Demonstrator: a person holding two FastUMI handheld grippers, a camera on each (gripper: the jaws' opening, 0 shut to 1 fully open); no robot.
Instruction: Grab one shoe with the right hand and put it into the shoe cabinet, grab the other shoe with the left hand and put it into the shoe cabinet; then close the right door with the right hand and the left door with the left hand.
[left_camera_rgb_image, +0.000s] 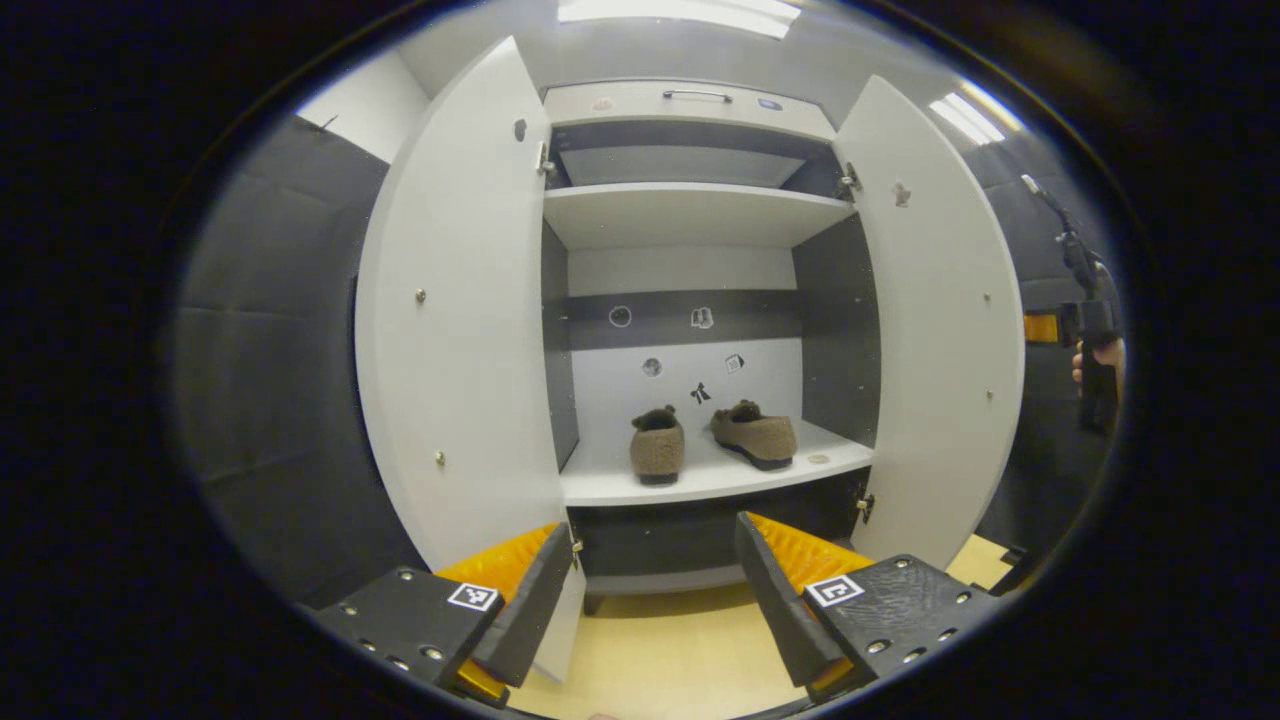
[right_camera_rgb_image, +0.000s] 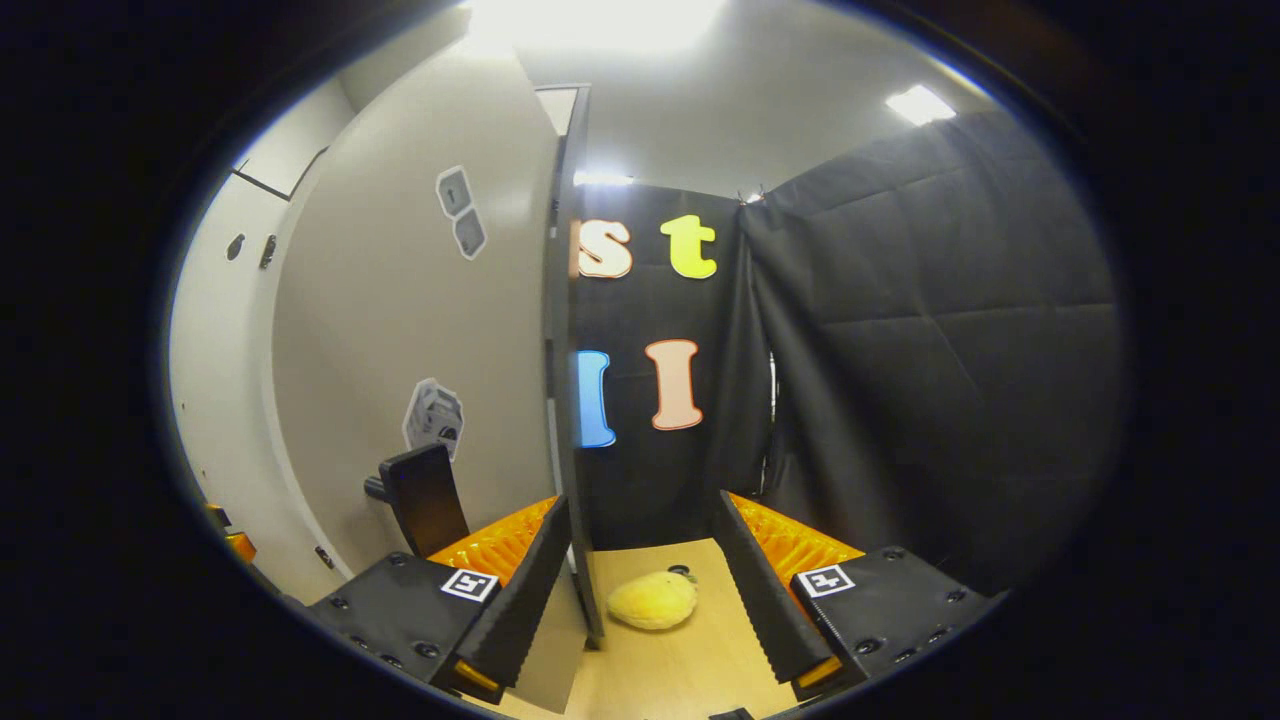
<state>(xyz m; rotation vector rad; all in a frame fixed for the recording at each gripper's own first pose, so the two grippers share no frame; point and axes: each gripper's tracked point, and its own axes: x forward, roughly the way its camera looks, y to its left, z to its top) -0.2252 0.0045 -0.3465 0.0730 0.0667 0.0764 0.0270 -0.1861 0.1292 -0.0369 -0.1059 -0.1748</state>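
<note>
**Shoes shelved, both doors still to close**

Nearest the lens in the left gripper view, the left gripper (left_camera_rgb_image: 650, 590) stands with its fingers spread wide and nothing between them, facing the open shoe cabinet (left_camera_rgb_image: 690, 215) from a little way back. On the lower shelf (left_camera_rgb_image: 600, 485) sit the two brown shoes: the left shoe (left_camera_rgb_image: 657, 446) heel-on to the camera, the right shoe (left_camera_rgb_image: 755, 433) just beside it, angled and apart from it. Judging from that, both placing steps are finished.

What remains is the doors. The left door (left_camera_rgb_image: 455, 320) and the right door (left_camera_rgb_image: 940, 330) both hang swung out toward the camera, so neither closing step is done.

In the right gripper view, the right gripper (right_camera_rgb_image: 640, 590) is also spread open and holds nothing. The outer edge of the right door (right_camera_rgb_image: 562, 400) rises between its fingers, with the door's pale face (right_camera_rgb_image: 400, 330) running away to one side; whether either finger touches the edge I cannot tell. My reading is that the right hand is lined up to push this door shut first, with the left door to follow.

Farther out, a dark handle-like part (right_camera_rgb_image: 425, 497) juts from the door face low down, and a yellow plush object (right_camera_rgb_image: 652, 600) lies on the wooden floor (right_camera_rgb_image: 690, 670) just past the door's foot. At the far side of the left gripper view, a hand (left_camera_rgb_image: 1100, 358) holds the other device beyond the right door.
</note>
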